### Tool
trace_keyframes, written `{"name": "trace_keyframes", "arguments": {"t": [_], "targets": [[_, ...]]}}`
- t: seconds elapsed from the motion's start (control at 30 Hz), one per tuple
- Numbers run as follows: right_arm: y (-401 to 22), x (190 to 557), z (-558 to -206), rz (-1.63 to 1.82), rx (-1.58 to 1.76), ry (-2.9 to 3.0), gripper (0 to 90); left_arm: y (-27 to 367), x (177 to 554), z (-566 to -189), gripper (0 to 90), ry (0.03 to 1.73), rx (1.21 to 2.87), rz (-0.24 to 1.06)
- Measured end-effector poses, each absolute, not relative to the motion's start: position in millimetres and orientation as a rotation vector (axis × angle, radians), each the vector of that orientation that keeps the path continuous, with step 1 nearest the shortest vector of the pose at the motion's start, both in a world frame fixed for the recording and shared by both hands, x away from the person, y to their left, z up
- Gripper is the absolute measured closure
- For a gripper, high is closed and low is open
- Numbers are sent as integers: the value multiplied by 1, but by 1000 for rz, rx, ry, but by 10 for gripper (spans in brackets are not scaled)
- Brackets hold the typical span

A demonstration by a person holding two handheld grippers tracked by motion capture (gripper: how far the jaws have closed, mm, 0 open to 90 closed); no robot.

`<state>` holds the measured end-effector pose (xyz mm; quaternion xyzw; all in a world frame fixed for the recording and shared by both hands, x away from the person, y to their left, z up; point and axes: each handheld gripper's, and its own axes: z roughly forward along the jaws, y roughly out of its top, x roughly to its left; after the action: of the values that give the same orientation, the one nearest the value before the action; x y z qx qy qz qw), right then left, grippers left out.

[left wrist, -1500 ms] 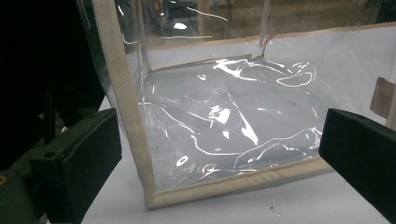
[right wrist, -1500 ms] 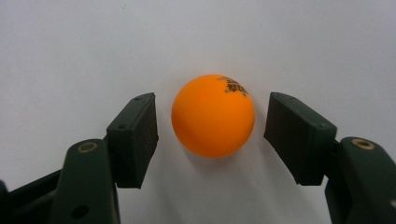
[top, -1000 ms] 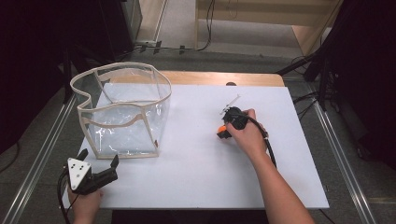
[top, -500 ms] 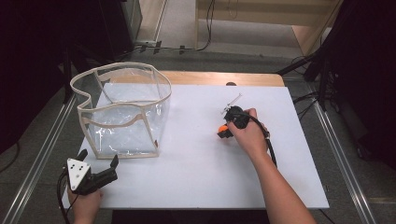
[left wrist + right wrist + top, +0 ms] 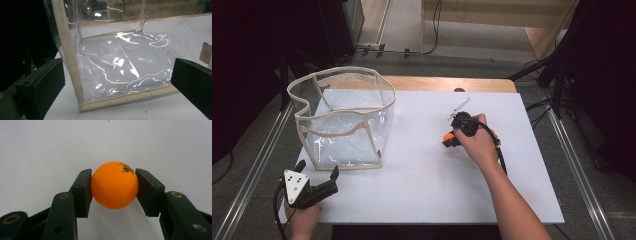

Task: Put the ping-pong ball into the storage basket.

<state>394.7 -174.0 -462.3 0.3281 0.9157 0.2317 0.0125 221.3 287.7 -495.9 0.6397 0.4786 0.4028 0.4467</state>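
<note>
An orange ping-pong ball point(image 5: 114, 185) sits between the two black jaws of my right gripper point(image 5: 113, 187), which is shut on it just above the white table. From above, the ball point(image 5: 447, 136) shows as an orange spot under the right hand, with the right gripper point(image 5: 452, 137) mid-table right. A clear plastic bag with beige trim point(image 5: 343, 120) stands open at the left. My left gripper point(image 5: 317, 172) hovers open at the table's front left corner. Its jaws stand wide apart, facing the bag's near lower corner point(image 5: 82, 106).
The white tabletop point(image 5: 422, 185) lies on a wooden bench with metal rails on both sides. A small metal clip-like item point(image 5: 460, 107) lies just beyond the right hand. A cable point(image 5: 499, 150) trails from the right gripper along the forearm.
</note>
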Motion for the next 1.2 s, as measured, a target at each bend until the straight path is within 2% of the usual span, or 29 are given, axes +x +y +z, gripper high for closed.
{"name": "trace_keyframes", "arguments": {"t": [1.2], "targets": [[-133,399,-436,757,866,2916,477,289,221,-496,0,1182,1582,987]]}}
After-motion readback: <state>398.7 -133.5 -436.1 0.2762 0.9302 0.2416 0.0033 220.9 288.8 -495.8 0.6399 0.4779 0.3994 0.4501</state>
